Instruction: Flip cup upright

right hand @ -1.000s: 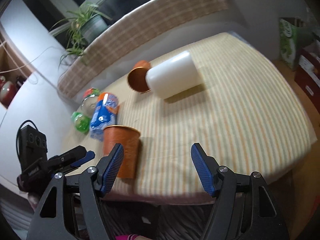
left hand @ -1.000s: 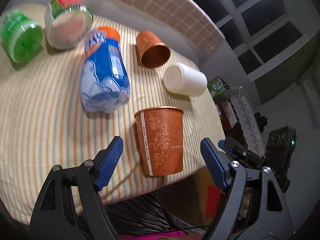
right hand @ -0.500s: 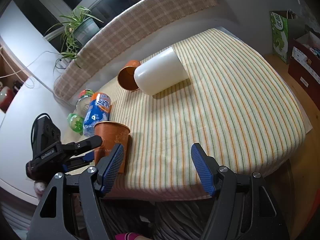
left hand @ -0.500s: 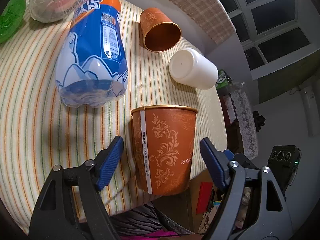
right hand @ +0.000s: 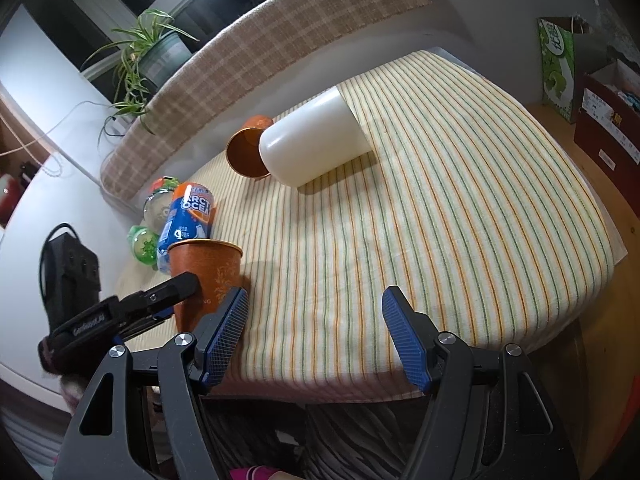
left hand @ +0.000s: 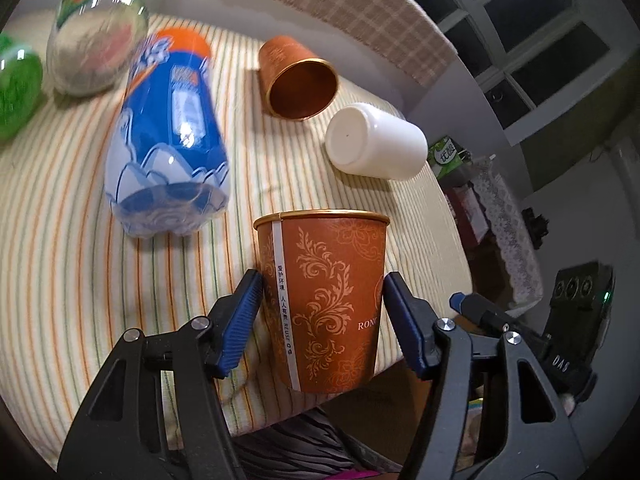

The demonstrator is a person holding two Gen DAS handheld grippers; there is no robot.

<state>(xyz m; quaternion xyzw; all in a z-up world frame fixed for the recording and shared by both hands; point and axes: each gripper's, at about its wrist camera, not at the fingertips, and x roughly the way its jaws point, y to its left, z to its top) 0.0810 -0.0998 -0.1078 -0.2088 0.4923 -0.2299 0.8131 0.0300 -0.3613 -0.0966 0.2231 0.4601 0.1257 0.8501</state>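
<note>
An orange patterned paper cup (left hand: 324, 300) stands upright at the near edge of the striped table; it also shows in the right wrist view (right hand: 208, 276). My left gripper (left hand: 322, 312) is shut on it, blue pads touching both sides. A second orange cup (left hand: 298, 78) lies on its side, mouth toward me, farther back, and shows in the right wrist view (right hand: 244, 152). A white cup (left hand: 374, 142) lies on its side beside it and shows in the right wrist view (right hand: 314, 142). My right gripper (right hand: 314, 332) is open and empty above the table's near edge.
A blue-labelled bottle (left hand: 168, 136) lies on its side left of the cups. A clear jar (left hand: 94, 58) and a green jar (left hand: 16, 84) lie at the far left. A plaid-covered ledge (right hand: 280, 32) runs behind the table. A plant (right hand: 152, 52) stands on it.
My left gripper has closed its pads onto the upright orange cup. The right gripper has stayed open and shifted slightly.
</note>
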